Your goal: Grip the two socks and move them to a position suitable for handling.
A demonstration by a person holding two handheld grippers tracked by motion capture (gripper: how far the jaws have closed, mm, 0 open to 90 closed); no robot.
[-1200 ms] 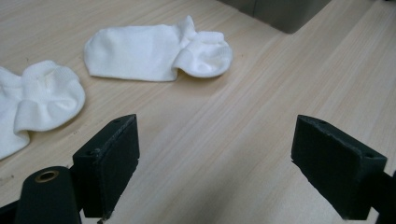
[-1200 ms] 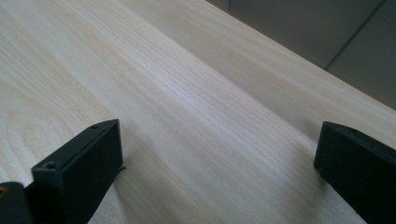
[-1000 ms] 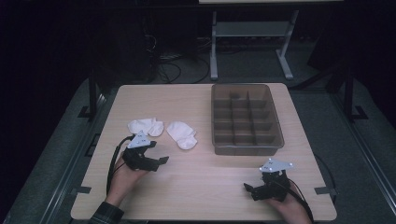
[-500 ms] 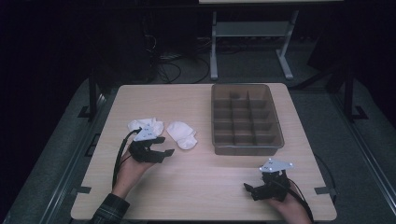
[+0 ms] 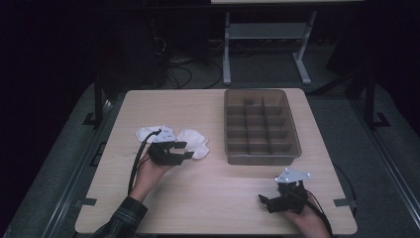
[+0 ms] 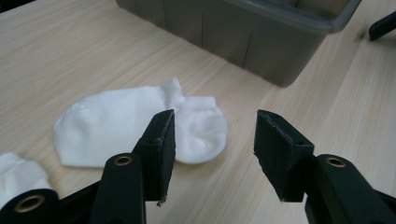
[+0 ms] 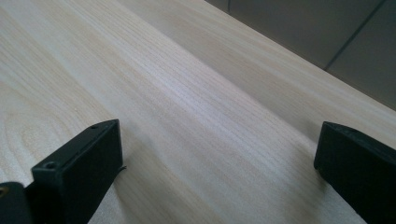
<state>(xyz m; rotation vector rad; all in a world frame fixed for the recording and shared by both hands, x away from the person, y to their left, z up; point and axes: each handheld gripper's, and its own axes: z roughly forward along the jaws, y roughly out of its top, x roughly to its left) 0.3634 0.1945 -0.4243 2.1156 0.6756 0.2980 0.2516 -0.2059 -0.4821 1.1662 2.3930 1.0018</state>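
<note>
Two white socks lie on the left half of the wooden table (image 5: 223, 188). One sock (image 5: 195, 142) (image 6: 135, 126) is spread flat; the other (image 5: 148, 133) (image 6: 16, 175) lies bunched to its left. My left gripper (image 5: 184, 150) (image 6: 212, 154) is open, low over the table, its jaws just short of the flat sock's cuff. My right gripper (image 5: 264, 201) (image 7: 215, 168) rests open near the table's front right edge with nothing between its jaws. A grey compartment bin (image 5: 261, 127) (image 6: 261, 32) stands at the right back.
The bin's wall (image 7: 327, 32) rises close beyond the right gripper. A metal stand (image 5: 267, 39) and cables (image 5: 178, 74) sit on the dark floor behind the table. Bare tabletop lies between the two grippers.
My left gripper has moved forward and right, from the near left of the table up to the flat sock. The right gripper has stayed put.
</note>
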